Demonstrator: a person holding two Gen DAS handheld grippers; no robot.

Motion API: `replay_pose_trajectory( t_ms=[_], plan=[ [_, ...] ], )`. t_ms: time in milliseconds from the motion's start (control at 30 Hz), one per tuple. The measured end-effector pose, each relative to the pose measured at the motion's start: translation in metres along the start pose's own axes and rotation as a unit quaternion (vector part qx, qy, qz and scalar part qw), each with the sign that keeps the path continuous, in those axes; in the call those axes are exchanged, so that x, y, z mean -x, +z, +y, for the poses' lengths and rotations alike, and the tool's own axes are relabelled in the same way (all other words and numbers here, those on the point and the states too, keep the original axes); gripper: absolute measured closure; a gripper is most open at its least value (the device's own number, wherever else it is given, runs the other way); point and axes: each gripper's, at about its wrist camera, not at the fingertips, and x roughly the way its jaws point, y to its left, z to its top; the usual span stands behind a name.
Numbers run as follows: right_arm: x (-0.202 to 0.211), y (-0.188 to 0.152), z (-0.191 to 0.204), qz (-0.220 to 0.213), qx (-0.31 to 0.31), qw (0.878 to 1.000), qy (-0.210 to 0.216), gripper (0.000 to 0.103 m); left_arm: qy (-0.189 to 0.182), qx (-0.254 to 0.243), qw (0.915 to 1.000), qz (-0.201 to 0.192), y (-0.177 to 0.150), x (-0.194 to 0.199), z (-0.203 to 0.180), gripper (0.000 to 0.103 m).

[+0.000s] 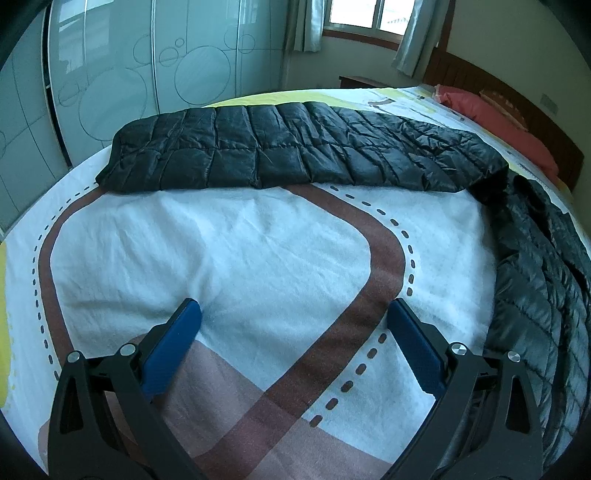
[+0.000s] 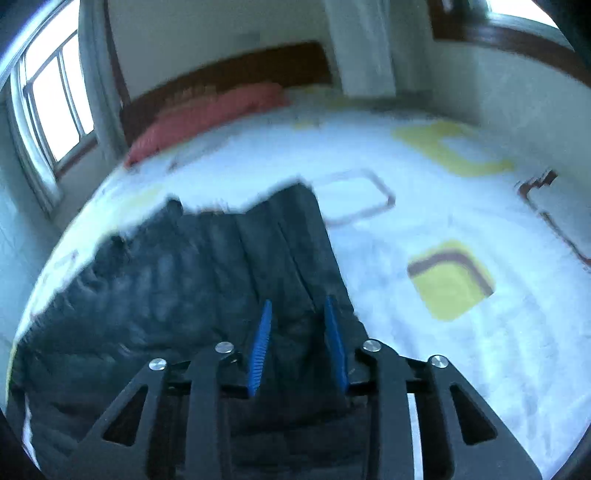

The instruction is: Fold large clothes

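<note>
A black quilted down jacket [image 1: 277,147] lies as a long band across the far part of the bed, and its right end runs down along the right edge of the left wrist view. My left gripper [image 1: 294,308] hangs open above the bare sheet [image 1: 221,258], well short of the jacket and with nothing between its blue pads. The right wrist view is blurred. There my right gripper [image 2: 298,301] hovers over the jacket [image 2: 184,277] near its right edge. Its blue pads stand a narrow gap apart, and no fabric looks pinched between them.
The bed sheet [image 2: 424,206] is white with brown road lines and yellow patches. A red pillow [image 2: 207,114] lies by the wooden headboard [image 2: 240,62]. A glass-fronted wardrobe [image 1: 129,74] stands beyond the bed, and a curtained window [image 1: 365,14] is behind it.
</note>
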Motion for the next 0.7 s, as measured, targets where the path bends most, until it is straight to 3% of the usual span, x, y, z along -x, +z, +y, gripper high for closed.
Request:
replay_pose_trajectory(
  t_ms=[67,200,333,433,567,700],
  plan=[
    [-0.025,-0.01,-0.002,0.041,0.019,0.999,0.003,0.075,0.001,-0.001,1.0,0.0,0.0,-0.001,0.0,0.003],
    [-0.028,-0.003,-0.004,0.053,0.036,0.998,0.021,0.075,0.003,-0.003,1.0,0.001,0.001,-0.001,0.0,0.002],
    [-0.005,0.015,0.0,0.015,0.049,0.999,0.008,0.075,0.005,-0.004,1.0,0.001,0.001,-0.002,-0.001,0.002],
    [-0.008,0.029,0.002,-0.006,0.04,0.999,0.025,0.075,0.007,-0.006,1.0,0.001,0.001,-0.003,-0.001,0.002],
    [-0.06,0.019,0.0,0.059,0.046,0.997,0.023,0.074,0.006,-0.005,1.0,0.001,0.001,-0.004,-0.002,0.002],
    [-0.048,0.037,0.006,0.05,0.04,0.998,0.023,0.074,0.006,-0.006,1.0,0.001,0.001,-0.004,-0.002,0.002]
  ],
)
